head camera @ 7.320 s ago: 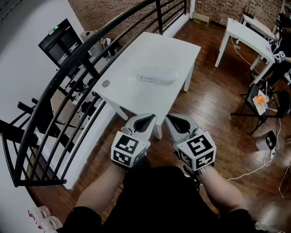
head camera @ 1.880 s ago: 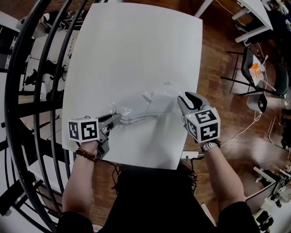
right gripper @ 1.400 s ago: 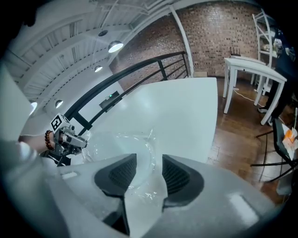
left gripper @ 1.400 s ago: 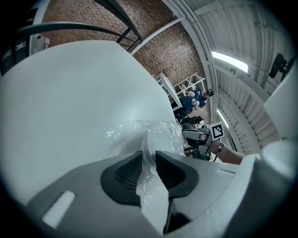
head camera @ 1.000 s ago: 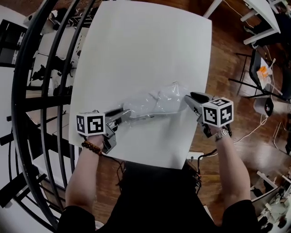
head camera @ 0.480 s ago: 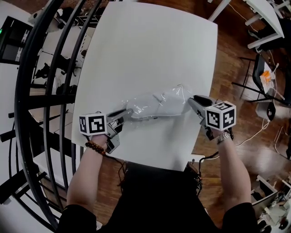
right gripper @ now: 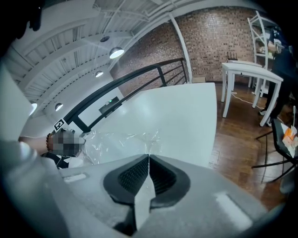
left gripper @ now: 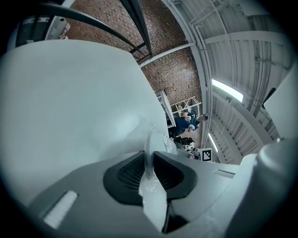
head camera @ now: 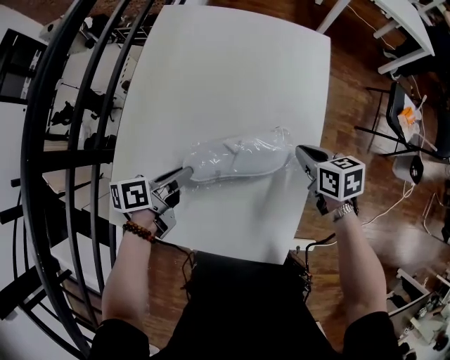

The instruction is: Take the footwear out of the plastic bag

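Observation:
A white shoe (head camera: 235, 159) lies inside a clear plastic bag (head camera: 278, 138) on the white table (head camera: 225, 70), near its front edge. My left gripper (head camera: 185, 173) is at the bag's left end. Its jaws are closing, and in the left gripper view (left gripper: 149, 154) a strip of the bag is pinched between the pads. My right gripper (head camera: 300, 150) holds the bag's right end. In the right gripper view (right gripper: 148, 159) its jaws are shut on the thin film, with the crinkled bag (right gripper: 118, 139) just beyond. The bag is stretched between the two grippers.
A black metal railing (head camera: 63, 140) runs along the table's left side. On the wooden floor to the right stand a dark chair (head camera: 411, 116) and another white table (head camera: 415, 21). The table's front edge (head camera: 232, 254) is close to the person's body.
The right gripper's jaws have shut on the bag's right end. The left gripper has closed on the left end and drawn slightly left, so the bag now lies straighter.

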A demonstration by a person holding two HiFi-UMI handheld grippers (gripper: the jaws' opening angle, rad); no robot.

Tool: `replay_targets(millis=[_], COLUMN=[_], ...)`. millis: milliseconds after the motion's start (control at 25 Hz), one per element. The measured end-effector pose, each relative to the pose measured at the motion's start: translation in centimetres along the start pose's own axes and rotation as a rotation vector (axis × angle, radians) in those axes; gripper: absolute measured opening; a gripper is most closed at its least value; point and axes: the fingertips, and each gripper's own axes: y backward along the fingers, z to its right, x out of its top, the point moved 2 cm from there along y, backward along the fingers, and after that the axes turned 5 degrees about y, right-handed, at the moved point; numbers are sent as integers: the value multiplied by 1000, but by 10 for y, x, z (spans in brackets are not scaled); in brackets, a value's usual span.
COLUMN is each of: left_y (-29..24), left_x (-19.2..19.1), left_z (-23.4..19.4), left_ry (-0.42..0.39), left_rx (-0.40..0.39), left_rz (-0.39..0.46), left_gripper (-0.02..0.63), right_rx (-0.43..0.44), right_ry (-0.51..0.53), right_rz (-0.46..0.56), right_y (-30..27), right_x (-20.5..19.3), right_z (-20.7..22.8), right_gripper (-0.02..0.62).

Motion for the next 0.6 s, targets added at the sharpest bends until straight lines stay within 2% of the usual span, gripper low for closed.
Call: replay_targets(millis=[280,480,600], left_y=[19,33,40], left_x=[13,25,29], left_z=[-7,-7,-10], left_ry=[34,103,114], left_rx=[-15,-60,-63], left_rz=[72,137,167], left_gripper=[78,78,77], right_rx=[-99,-158,-185], right_ry=[-38,-60,-73], right_rz=[22,31,35], right_y=[8,13,16], right_x=[0,3,1], right_z=[17,27,35], right_gripper=[-2,-2,-2])
